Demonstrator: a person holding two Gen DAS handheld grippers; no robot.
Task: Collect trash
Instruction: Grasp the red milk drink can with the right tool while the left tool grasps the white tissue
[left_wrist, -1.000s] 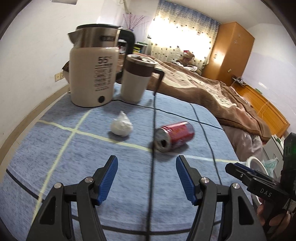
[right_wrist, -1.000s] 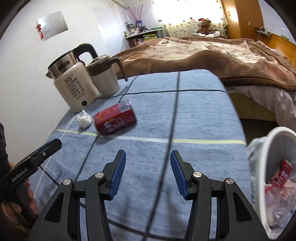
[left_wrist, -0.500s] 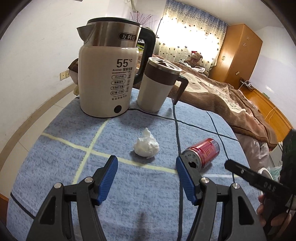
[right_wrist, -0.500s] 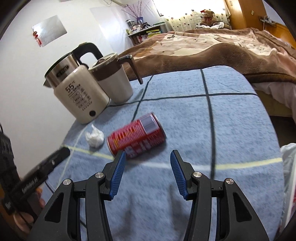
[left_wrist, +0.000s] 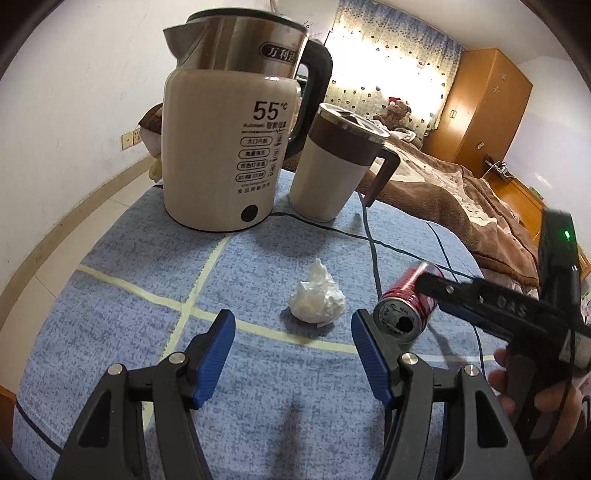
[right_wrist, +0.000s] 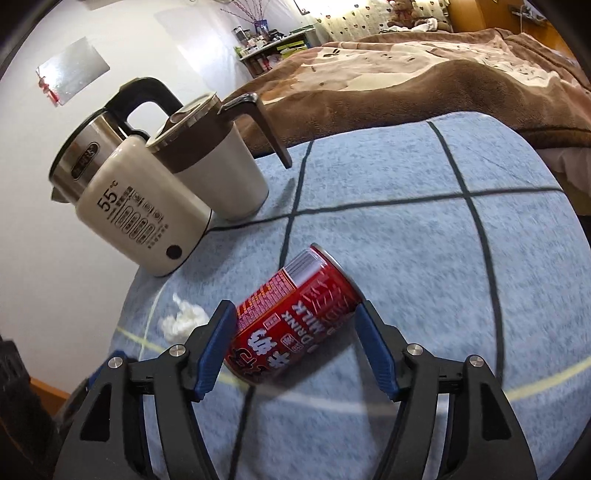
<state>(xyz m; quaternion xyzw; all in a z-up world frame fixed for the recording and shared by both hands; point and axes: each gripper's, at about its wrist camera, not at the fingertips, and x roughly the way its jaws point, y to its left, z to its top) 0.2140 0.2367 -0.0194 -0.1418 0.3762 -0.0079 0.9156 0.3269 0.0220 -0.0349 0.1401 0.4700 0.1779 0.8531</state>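
Observation:
A red milk-drink can (right_wrist: 295, 314) lies on its side on the blue tablecloth. My right gripper (right_wrist: 295, 343) is open, its blue pads on either side of the can. In the left wrist view the can (left_wrist: 406, 310) lies right of centre, partly under the right gripper's finger (left_wrist: 443, 291). A crumpled white tissue (left_wrist: 317, 295) lies just ahead of my open left gripper (left_wrist: 293, 343). The tissue (right_wrist: 184, 317) also shows left of the can in the right wrist view.
A cream electric kettle (left_wrist: 229, 147) and a lidded mug (left_wrist: 332, 170) stand at the table's far side. A bed with a brown blanket (right_wrist: 406, 85) lies beyond the table. A black cable (left_wrist: 373, 251) runs across the tablecloth.
Both grippers have moved forward over the table. The right gripper has closed in until its open pads flank the can. The left gripper has come closer to the tissue.

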